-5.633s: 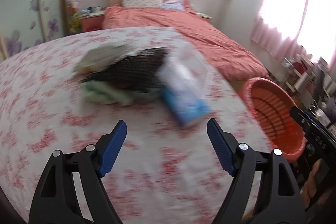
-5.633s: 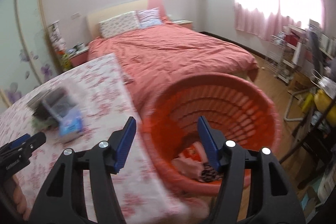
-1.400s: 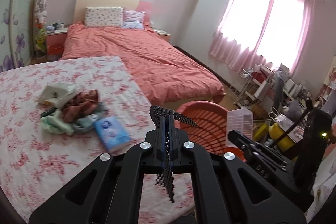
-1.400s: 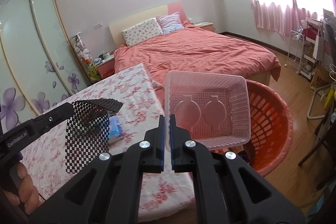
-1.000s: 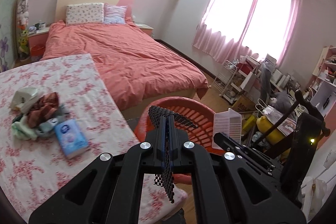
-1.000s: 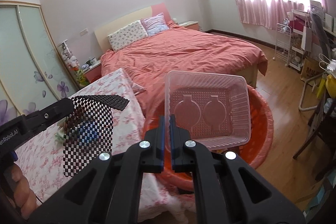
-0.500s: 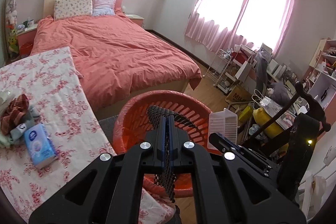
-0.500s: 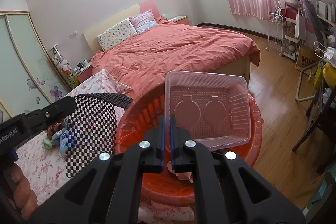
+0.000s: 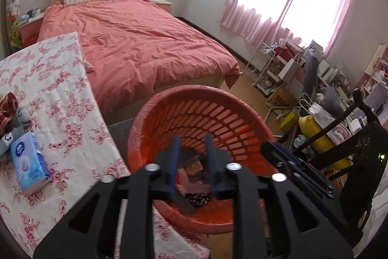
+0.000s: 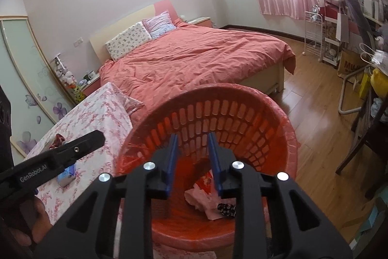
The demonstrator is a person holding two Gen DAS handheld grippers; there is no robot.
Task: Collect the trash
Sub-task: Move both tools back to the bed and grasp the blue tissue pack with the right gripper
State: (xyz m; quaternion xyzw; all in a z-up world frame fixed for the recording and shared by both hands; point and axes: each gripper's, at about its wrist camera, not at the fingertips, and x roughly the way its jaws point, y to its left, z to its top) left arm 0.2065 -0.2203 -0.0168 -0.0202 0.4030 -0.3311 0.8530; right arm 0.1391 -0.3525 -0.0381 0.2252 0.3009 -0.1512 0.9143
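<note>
Over the lower centre of both wrist views we find the orange basket [image 9: 155,118], with the left gripper [image 9: 191,159] and the right gripper [image 10: 192,159] both released, jaws parted and nothing between them. Trash lies at the basket bottom: a black mesh piece [image 9: 181,200] and pink and dark scraps [image 10: 213,200]. Further items sit at the left edge of the left view on the floral-covered table [image 9: 60,94]: a blue tissue pack [image 9: 29,164] and a bundle of cloth [image 9: 11,111], well apart from the basket. We judge the main risks to be these: the basket stands just beside the table edge, so a low return swing of either gripper could clip its rim and tip or shove it; the cloth bundle looks loose and could shed pieces if pinched at one corner; the tissue pack may not be trash at all, and we cannot settle that from the frames. Hidden matters: the grippers' own bodies mask much of the basket floor, so we cannot confirm a full count of its contents; the cloth bundle is cut off by the frame edge; the basket's footing is out of sight.
</note>
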